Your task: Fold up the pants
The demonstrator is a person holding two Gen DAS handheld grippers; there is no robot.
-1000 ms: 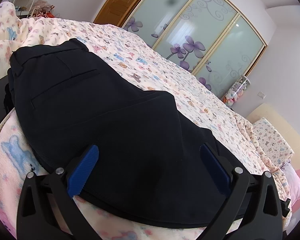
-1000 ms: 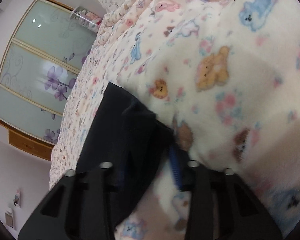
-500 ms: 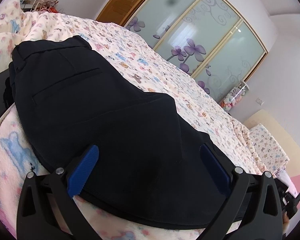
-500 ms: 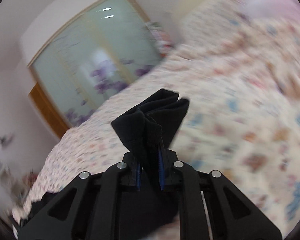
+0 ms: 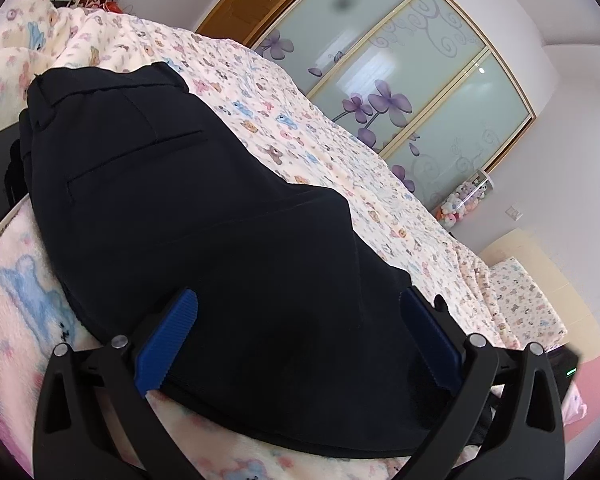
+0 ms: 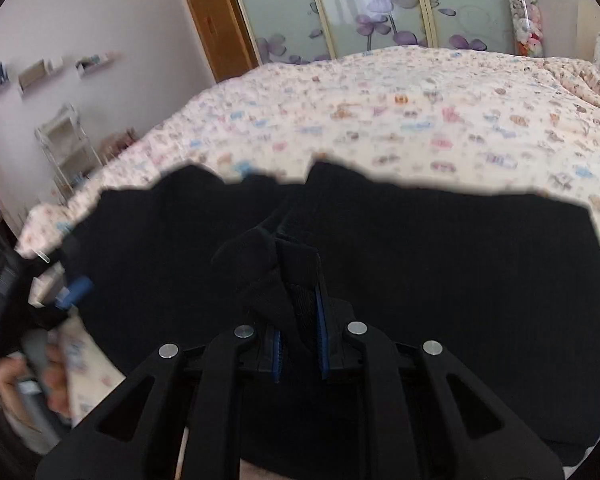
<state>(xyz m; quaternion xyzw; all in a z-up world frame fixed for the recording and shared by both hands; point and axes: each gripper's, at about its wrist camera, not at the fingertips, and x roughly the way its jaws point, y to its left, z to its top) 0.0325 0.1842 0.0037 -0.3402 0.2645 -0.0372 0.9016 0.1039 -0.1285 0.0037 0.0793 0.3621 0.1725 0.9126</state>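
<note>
The right gripper (image 6: 298,344) has its blue pads pressed together on a bunched fold of the black pants (image 6: 380,280), the cloth standing up in a crumpled peak between the two fingers. The left gripper (image 5: 300,340) is spread wide, its ribbed blue pads (image 5: 168,342) sitting at either side of the pants (image 5: 188,216) with dark cloth filling the whole gap; I can't tell whether the tips press on the fabric or only hover just above it.

The pants lie flat on the bed (image 5: 340,152), near its closer edge, spread over the cream bedspread printed with little bears. The waistband and a slit back pocket (image 5: 132,164) lie at the end of the pants farthest from the left gripper. In the right wrist view the left gripper's blue tip (image 6: 74,292) and the hand (image 6: 32,380) holding it show at the left edge of the pants, blurred.

Beyond the bed, on its far side from the pants, stands a wardrobe (image 6: 380,4) with frosted sliding doors bearing purple flowers, and beside that a wooden door (image 6: 220,24).
</note>
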